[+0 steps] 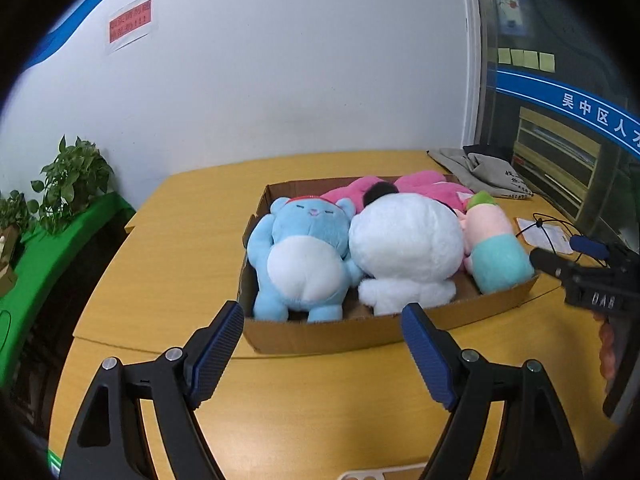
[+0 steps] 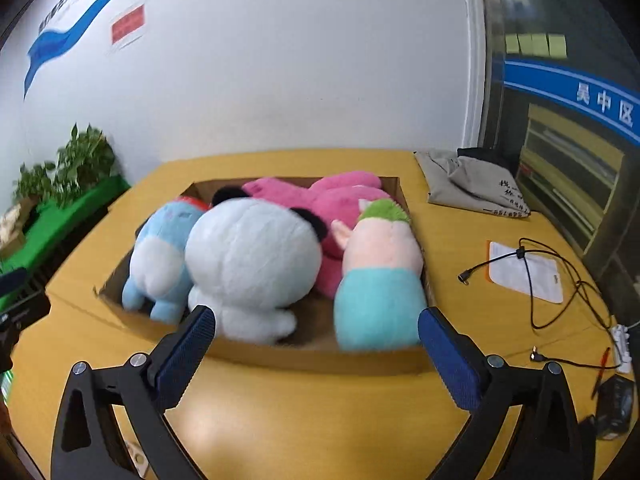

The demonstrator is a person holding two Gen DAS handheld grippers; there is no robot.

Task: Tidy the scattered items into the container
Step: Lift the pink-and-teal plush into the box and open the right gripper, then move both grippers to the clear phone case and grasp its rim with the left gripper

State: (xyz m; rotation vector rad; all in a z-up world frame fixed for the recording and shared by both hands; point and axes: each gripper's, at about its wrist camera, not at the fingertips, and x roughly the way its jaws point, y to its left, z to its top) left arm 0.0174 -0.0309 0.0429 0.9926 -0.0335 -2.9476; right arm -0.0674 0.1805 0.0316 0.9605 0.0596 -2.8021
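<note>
Cardboard box point(image 1: 340, 334) sits mid-worktop point(image 1: 168, 264), packed with plush toys point(image 1: 304, 256); left tongs point(image 1: 322, 320) gape empty before its near wall.

Right tongs point(image 2: 316, 326) likewise spread, empty; black cable point(image 2: 536, 280), possibly loose, lies rightward.

A white wall point(image 1: 280, 60) with a blue stripe point(image 2: 80, 24) and a red notice point(image 1: 131, 24) stands behind the yellow table point(image 1: 180, 248). Plants point(image 1: 72, 184) sit on a green shelf point(image 1: 52, 248) at left. At right, a glass partition point(image 2: 560, 152) carries yellow sticky notes point(image 1: 526, 58).
</note>
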